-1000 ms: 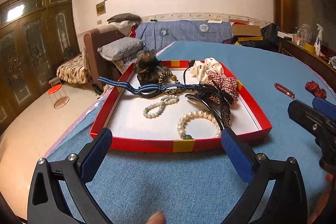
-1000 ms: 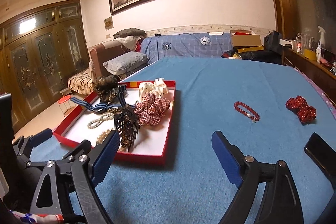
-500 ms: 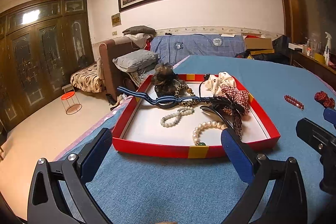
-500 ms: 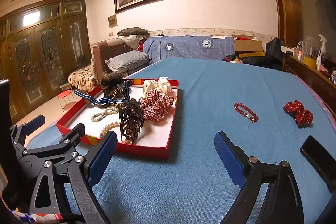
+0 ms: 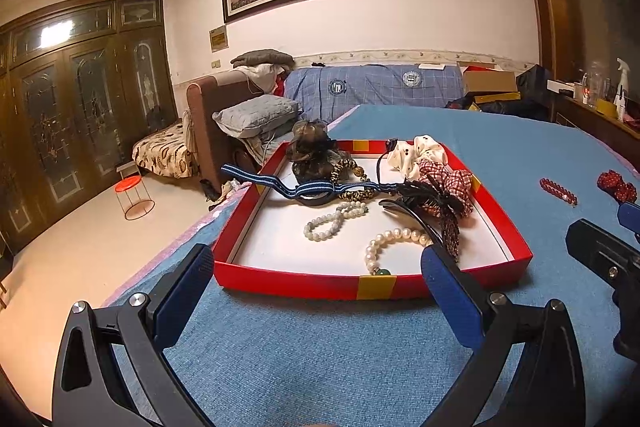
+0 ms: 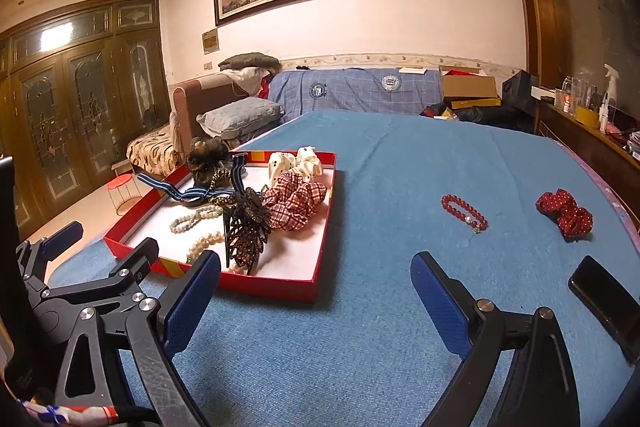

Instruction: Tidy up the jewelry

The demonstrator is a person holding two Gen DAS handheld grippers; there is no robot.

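Left gripper [image 5: 318, 273]: you held it empty, jaws spread wide, low over the blue cloth [image 5: 320, 355], short of the red tray [image 5: 320, 285] at 12 o'clock.
Right gripper [image 6: 316, 277]: jaws had just been opening, now spread wide with nothing between them.
Tray contents: pearl bracelet [image 5: 394, 241] near the front wall; plaid scrunchie [image 6: 296, 201], dark hair claw [image 6: 246, 229] and striped band [image 5: 276, 183] heaped together.
Loose items: red bead bracelet [image 6: 464, 213] at 1 o'clock of your right gripper, red dotted bow [image 6: 566, 213] at 2 o'clock, both well apart from the tray.
Risk, beads: flat on cloth; your pads could pinch fabric or push the strand away.
Risk, pile: the claw's teeth could snag neighbours if you reached in.
Risk, phone [image 6: 608, 301]: beside your right finger; a sideways sweep could knock it.
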